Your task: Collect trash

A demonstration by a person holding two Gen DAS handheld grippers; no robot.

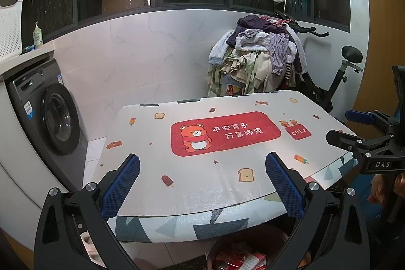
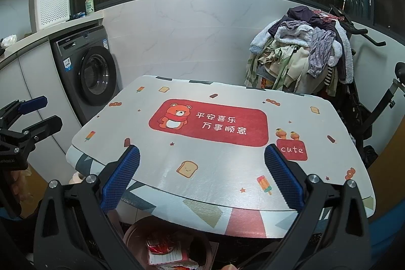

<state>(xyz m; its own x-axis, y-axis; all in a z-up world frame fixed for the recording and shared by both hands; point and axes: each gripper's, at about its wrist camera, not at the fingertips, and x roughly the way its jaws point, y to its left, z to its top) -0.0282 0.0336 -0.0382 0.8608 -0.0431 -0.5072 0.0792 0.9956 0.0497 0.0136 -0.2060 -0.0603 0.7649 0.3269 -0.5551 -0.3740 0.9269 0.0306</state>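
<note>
A brown bin (image 1: 215, 248) stands on the floor under the table's near edge, with red and white wrappers (image 1: 240, 261) inside; it also shows in the right wrist view (image 2: 134, 229) with red trash (image 2: 162, 244). My left gripper (image 1: 202, 184) is open and empty above the table's near edge. My right gripper (image 2: 202, 177) is open and empty, also above the near edge. Each gripper shows in the other's view: the right one (image 1: 340, 127) and the left one (image 2: 46, 110), both open. The table (image 1: 202, 194) is covered by a printed cloth with a red bear panel (image 1: 225, 133).
A washing machine (image 1: 54, 118) stands at the left under a counter with a soap bottle (image 1: 38, 36) and a white basket (image 2: 50, 6). A pile of clothes (image 1: 255, 57) hangs over an exercise bike (image 1: 336, 77) behind the table at the right.
</note>
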